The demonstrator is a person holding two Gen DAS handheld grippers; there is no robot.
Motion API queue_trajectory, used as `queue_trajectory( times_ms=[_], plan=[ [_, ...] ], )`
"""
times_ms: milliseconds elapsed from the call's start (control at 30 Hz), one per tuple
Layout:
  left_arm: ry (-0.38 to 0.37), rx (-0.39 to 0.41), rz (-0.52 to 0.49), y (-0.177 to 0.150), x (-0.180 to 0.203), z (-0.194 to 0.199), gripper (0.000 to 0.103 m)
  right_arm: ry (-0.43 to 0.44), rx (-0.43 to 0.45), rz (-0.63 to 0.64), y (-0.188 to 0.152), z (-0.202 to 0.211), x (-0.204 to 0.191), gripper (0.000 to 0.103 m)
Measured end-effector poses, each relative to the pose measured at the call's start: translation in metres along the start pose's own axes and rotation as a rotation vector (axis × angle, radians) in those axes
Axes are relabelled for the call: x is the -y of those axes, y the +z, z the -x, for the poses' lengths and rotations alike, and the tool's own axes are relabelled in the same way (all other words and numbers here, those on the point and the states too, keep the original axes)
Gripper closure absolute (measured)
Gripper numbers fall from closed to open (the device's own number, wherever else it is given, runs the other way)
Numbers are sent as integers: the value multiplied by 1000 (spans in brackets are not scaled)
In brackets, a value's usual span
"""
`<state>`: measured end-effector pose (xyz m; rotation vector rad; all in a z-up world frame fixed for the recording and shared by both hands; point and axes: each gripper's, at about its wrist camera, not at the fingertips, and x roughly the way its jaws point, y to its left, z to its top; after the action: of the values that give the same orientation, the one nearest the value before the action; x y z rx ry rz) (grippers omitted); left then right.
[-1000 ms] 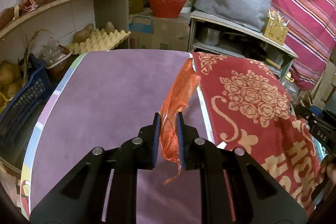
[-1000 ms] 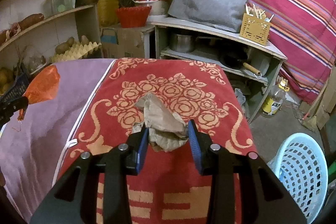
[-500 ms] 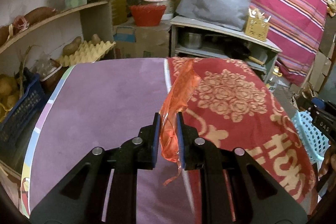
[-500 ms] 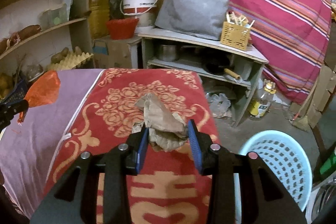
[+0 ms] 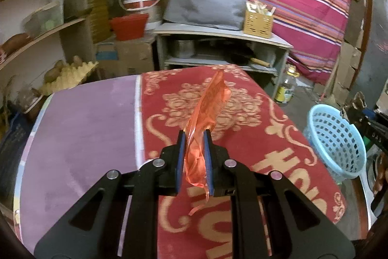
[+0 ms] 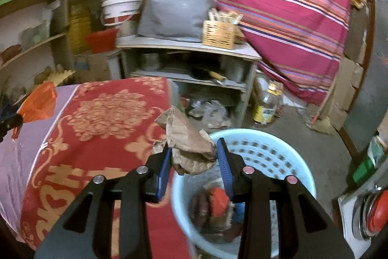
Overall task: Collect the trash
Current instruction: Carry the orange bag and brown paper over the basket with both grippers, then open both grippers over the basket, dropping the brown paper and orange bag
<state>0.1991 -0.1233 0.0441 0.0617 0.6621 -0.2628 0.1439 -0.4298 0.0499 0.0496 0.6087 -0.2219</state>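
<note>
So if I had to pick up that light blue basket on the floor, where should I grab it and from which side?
Probably the light blue basket by its top rim, from above: it stands upright with its mouth open, so one of the fingers could slip inside and one outside. The perforated wall looks too wide to span, and trash lies in the bottom.

A desk (image 5: 80, 137) carries a purple cloth (image 5: 92, 118) on its left part and a red mat with gold flowers (image 5: 242, 128) on its right, while a pale blue basket (image 6: 300, 162) stands on the floor (image 6: 322, 149) beside it.
</note>
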Motion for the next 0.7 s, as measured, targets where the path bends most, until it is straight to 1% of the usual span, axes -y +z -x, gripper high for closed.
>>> queue_trajectory(
  times_ms=[167,433,600,700],
  plan=[
    [-47,7,-25,3,35,-8,89,-29,-1,-52,-4,3,37,66],
    [-110,2,-64,6,85,-25,89,-64,-14,-85,-12,3,72,66],
    [-166,2,-81,9,111,-30,89,-85,-27,-117,-18,0,94,66],
    [-200,5,-111,7,130,-33,89,-83,-39,-142,-22,-2,106,66]
  ],
)
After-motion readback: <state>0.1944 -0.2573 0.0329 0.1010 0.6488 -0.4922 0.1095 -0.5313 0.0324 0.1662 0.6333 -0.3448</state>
